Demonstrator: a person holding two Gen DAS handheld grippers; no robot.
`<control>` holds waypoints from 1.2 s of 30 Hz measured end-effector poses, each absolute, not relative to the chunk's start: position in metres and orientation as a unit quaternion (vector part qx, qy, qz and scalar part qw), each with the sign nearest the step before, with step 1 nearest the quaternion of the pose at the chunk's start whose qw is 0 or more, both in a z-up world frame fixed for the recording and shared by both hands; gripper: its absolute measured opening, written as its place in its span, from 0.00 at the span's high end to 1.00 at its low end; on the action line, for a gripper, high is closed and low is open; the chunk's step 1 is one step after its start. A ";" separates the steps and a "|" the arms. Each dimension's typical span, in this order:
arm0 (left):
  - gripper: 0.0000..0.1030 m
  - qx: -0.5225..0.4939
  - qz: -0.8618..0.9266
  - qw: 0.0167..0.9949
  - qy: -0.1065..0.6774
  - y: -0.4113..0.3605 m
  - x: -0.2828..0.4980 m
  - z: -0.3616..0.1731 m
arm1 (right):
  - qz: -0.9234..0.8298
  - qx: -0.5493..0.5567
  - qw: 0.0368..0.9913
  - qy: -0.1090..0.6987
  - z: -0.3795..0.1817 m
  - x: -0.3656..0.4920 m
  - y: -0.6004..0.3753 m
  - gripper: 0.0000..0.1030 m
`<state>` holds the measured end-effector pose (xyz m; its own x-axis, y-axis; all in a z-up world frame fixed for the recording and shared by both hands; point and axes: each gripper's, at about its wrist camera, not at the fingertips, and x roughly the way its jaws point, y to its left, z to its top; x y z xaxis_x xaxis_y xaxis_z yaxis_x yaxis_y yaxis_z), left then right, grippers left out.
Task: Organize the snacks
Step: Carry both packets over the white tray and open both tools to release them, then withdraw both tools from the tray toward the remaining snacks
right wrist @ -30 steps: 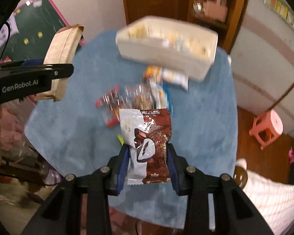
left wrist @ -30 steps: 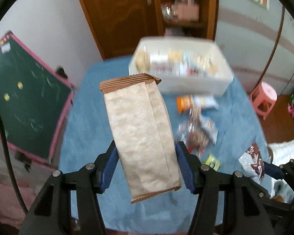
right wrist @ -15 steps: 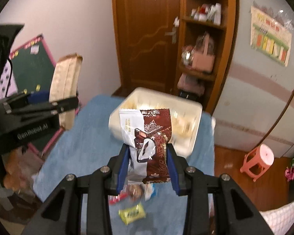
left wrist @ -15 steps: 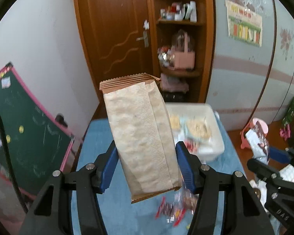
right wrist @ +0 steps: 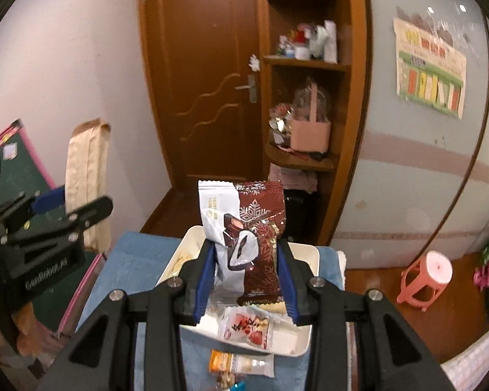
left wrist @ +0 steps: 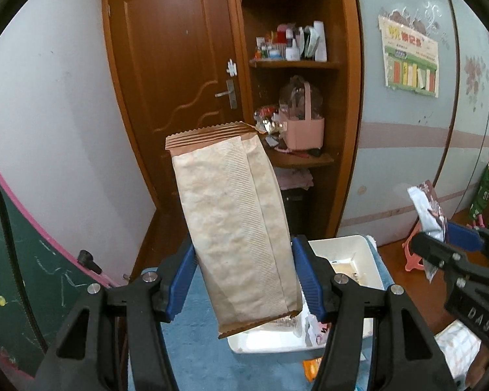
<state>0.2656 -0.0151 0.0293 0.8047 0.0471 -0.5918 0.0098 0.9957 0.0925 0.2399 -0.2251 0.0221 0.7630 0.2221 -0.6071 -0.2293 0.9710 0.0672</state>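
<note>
My left gripper (left wrist: 244,280) is shut on a tall tan paper snack bag (left wrist: 234,224) and holds it upright above the near end of a white bin (left wrist: 358,251). My right gripper (right wrist: 246,283) is shut on a brown-and-white snack packet (right wrist: 247,238), held upright over the same white bin (right wrist: 304,335). The bin holds several snack packs, one red and clear (right wrist: 247,325). The left gripper with the tan bag (right wrist: 88,176) shows at the left of the right wrist view. The right gripper with its packet (left wrist: 430,208) shows at the right of the left wrist view.
The bin stands on a blue cloth-covered table (right wrist: 130,260). Loose snacks lie in front of the bin, one orange and white (right wrist: 241,363). A green chalkboard (left wrist: 13,267) stands at the left, a pink stool (right wrist: 427,277) at the right. A wooden door (left wrist: 179,81) and shelves (left wrist: 293,65) are behind.
Both grippers have lifted and tilted up with their snacks still held. The table and bin have dropped low in both views, and the bin is now right under the grippers.
</note>
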 end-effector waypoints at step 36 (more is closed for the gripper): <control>0.01 -0.042 -0.040 0.889 0.454 -0.014 0.332 -0.088 | 0.103 0.023 0.886 0.452 -0.082 0.296 -0.237 0.23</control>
<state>0.3316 -0.0143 -0.0880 0.5848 -0.1082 -0.8039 0.0328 0.9934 -0.1098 0.2961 -0.2370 -0.0818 0.5704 0.2026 -0.7960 -0.1610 0.9779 0.1335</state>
